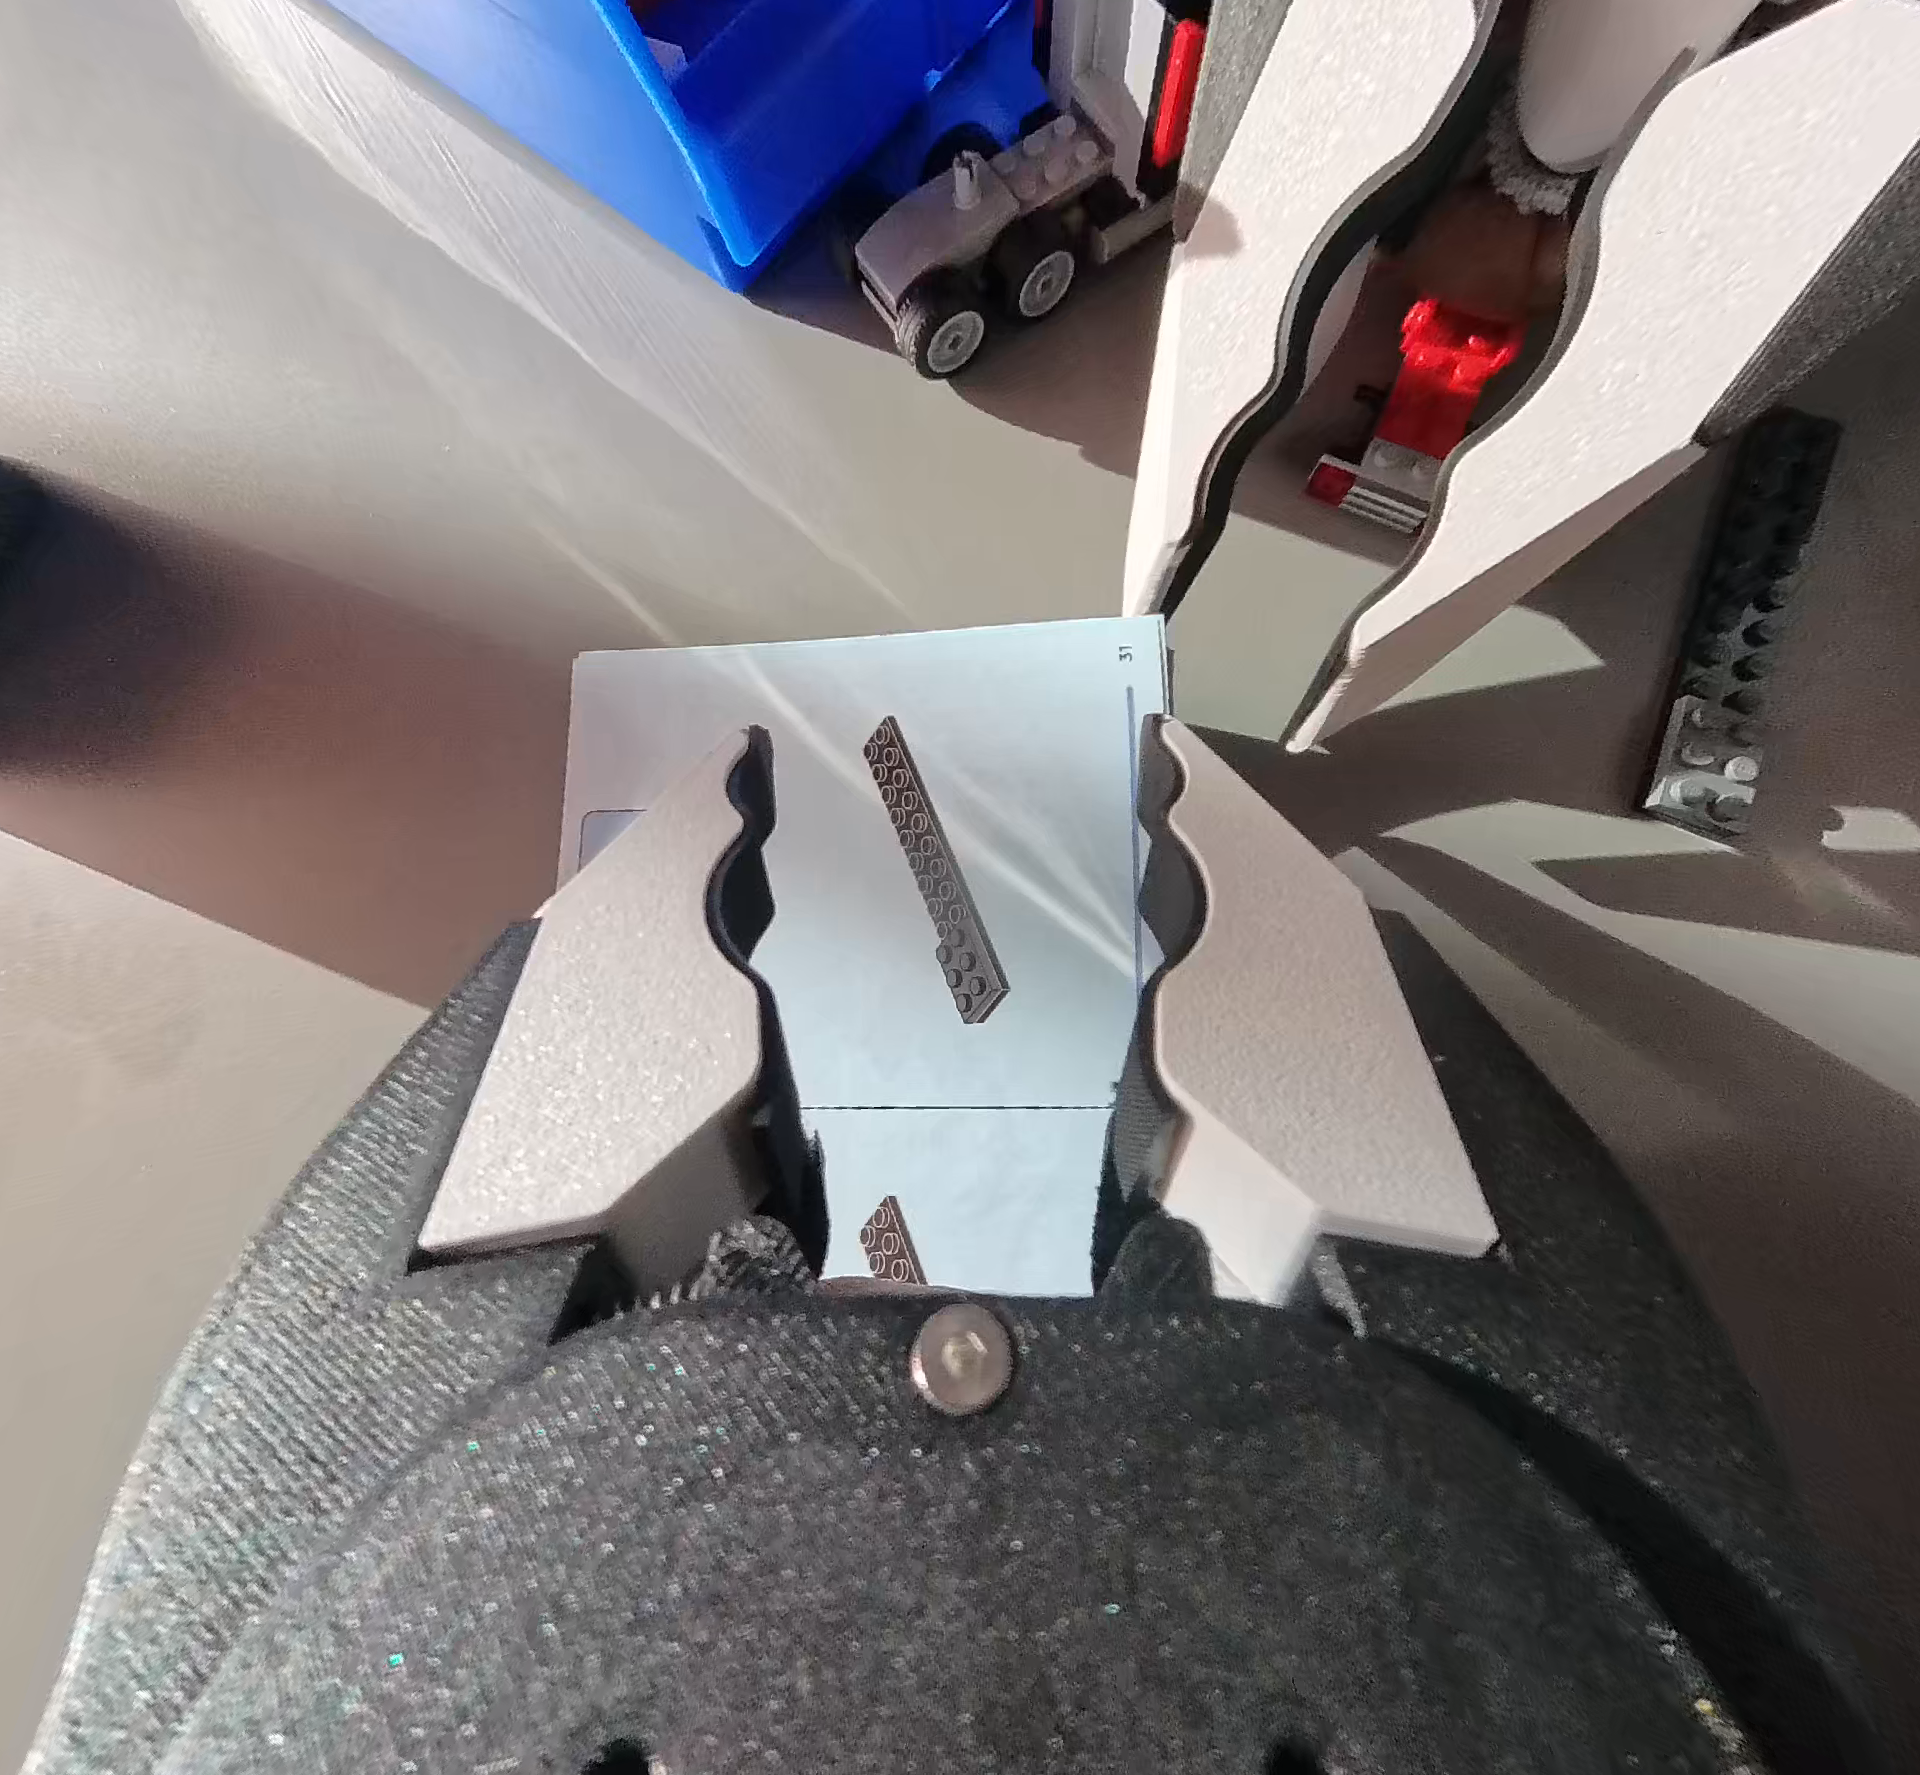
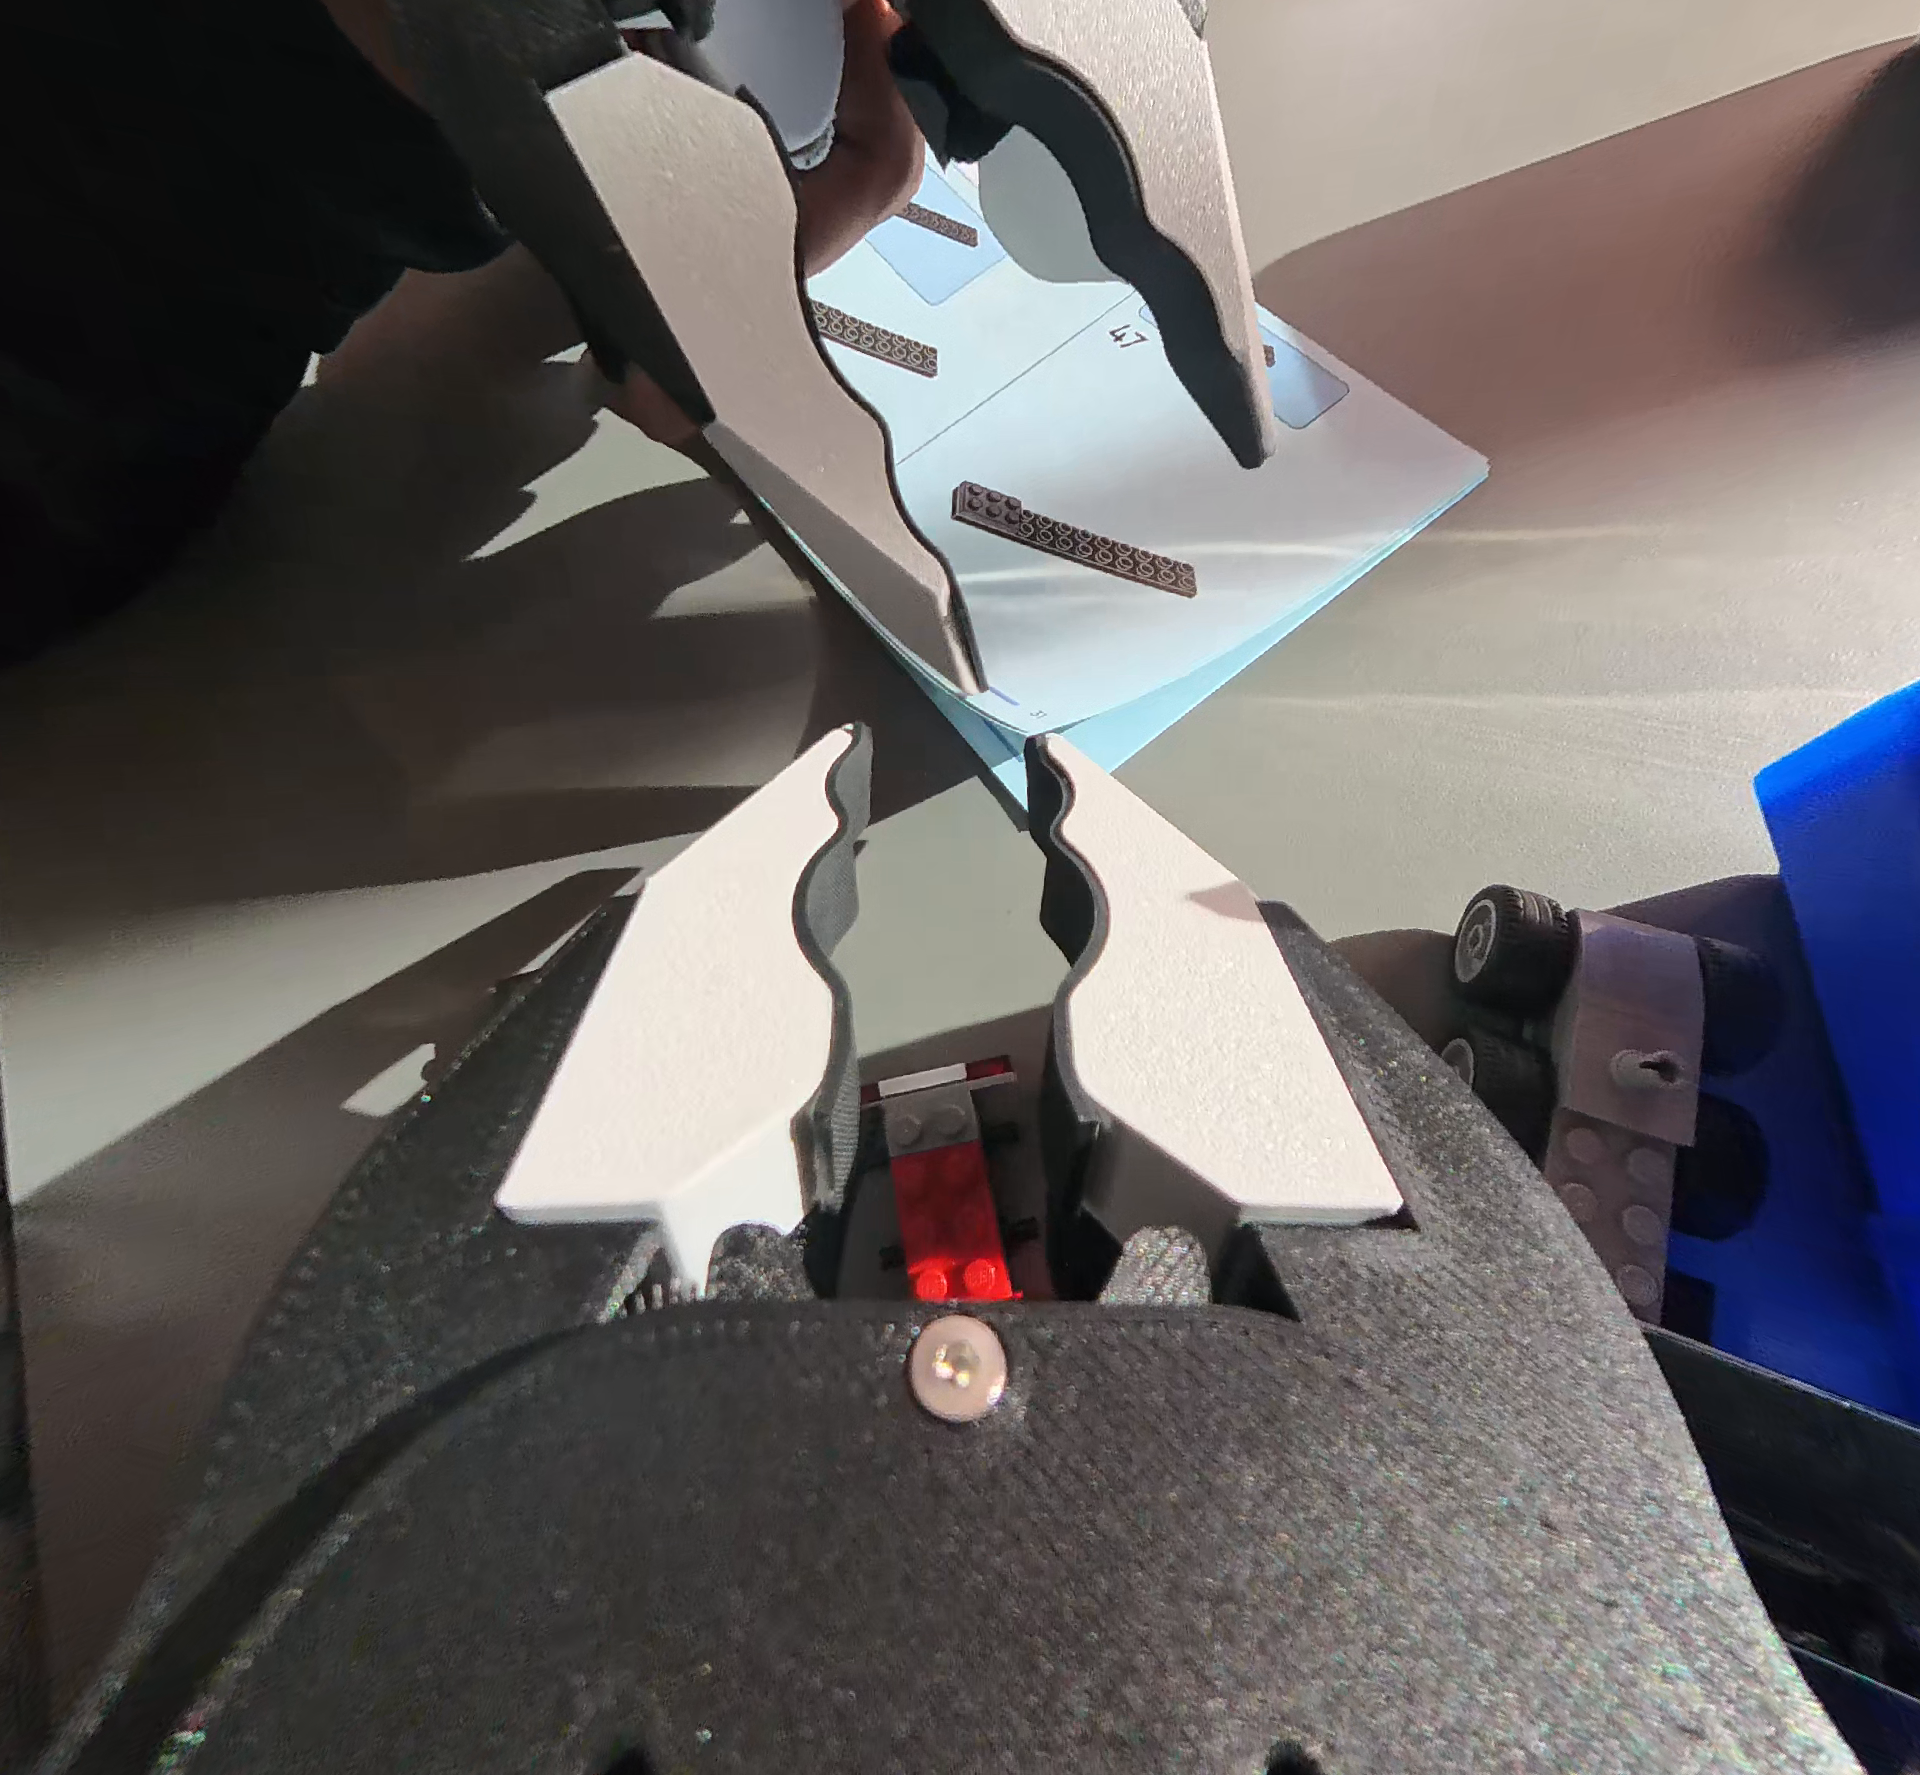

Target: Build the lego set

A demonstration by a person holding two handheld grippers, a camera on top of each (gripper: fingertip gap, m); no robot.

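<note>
An instruction booklet (image 1: 935, 1029) lies open on the grey table, showing pictures of a long dark plate. My left gripper (image 1: 956, 738) is open and empty, with its fingers spread just over the page; it also shows in the right wrist view (image 2: 1112, 572). My right gripper (image 2: 948, 743) is open and empty, with its tips at the booklet's (image 2: 1081, 437) corner. A small red and grey Lego car (image 2: 951, 1195) sits on the table under it. In the left wrist view the right gripper (image 1: 1226, 676) comes in from the upper right, with the red car (image 1: 1439, 385) behind it.
A blue bin (image 1: 748, 115) holding several loose bricks stands at the back. A grey and black Lego truck (image 1: 997, 271) is parked against it; the truck (image 2: 1600, 1008) and bin (image 2: 1839, 894) also show at the right. A long dark plate (image 1: 1756, 603) lies on the table at the right.
</note>
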